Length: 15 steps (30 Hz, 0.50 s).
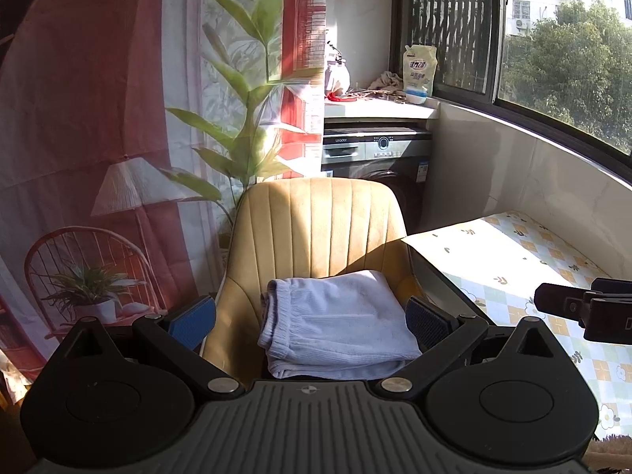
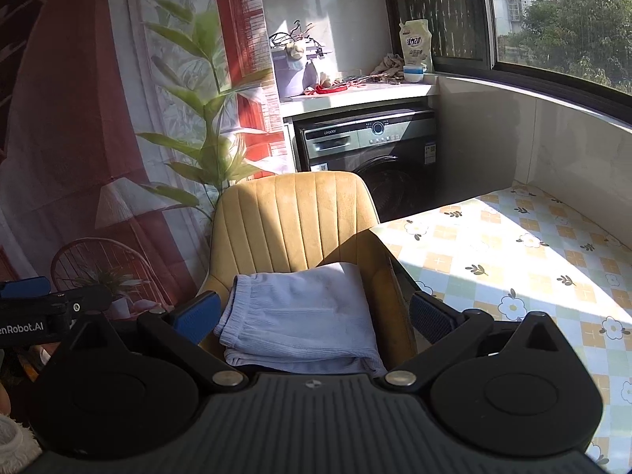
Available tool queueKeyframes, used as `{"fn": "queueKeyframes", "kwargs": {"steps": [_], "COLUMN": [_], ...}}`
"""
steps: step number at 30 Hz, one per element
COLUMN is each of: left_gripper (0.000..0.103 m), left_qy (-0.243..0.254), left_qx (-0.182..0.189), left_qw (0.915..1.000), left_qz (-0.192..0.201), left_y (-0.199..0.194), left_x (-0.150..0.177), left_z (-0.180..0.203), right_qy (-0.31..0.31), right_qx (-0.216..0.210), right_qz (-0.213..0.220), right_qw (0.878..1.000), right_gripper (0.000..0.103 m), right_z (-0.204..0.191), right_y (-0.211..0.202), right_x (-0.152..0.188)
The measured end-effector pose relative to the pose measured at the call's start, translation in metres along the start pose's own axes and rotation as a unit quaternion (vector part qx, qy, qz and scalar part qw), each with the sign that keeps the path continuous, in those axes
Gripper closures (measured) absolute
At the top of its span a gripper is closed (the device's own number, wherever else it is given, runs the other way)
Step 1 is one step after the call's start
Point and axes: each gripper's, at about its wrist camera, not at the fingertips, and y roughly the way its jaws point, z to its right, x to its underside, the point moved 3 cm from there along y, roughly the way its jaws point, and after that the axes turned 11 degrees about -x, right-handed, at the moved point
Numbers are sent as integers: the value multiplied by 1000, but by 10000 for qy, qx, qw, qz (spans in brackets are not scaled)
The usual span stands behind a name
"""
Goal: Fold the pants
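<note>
Looking basically done: pants (image 1: 335, 322) sit folded in a neat stack on the yellow chair (image 1: 316, 225) seat. My left gripper (image 1: 310, 322) and right gripper (image 2: 316, 318) both gape wide, holding nothing, hovering before the chair.

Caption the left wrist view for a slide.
Open left gripper facing folded pants on a yellow chair, floral table to the right, right gripper at the edge.

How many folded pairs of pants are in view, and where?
1. The light blue folded pants lie on the seat of the yellow chair, left of the flowered table. Another garment under them would be hidden; none shows.
</note>
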Motion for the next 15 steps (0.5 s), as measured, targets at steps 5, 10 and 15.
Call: {"fn": "queueKeyframes", "kwargs": {"steps": [5,10,15], "left_gripper": [0,0,0], "left_qy": [54,2,-19], "left_qx": [-20,-2,-36], "left_qw": [10000,10000,10000], "left_qz": [-21,23,54], "left_y": [0,-3,-4], "left_x": [2,2,1], "left_z": [0,-3,-4], "right_qy": [-47,-130,-154], "right_qx": [-16,-84,-105], "right_qz": [-24,-36,-18], "right_qw": [10000,9999,9998], "right_gripper": [0,0,0], "right_z": [-5,-8,-8], "right_y": [-1,-1,-2], "right_x": [2,3,2]}}
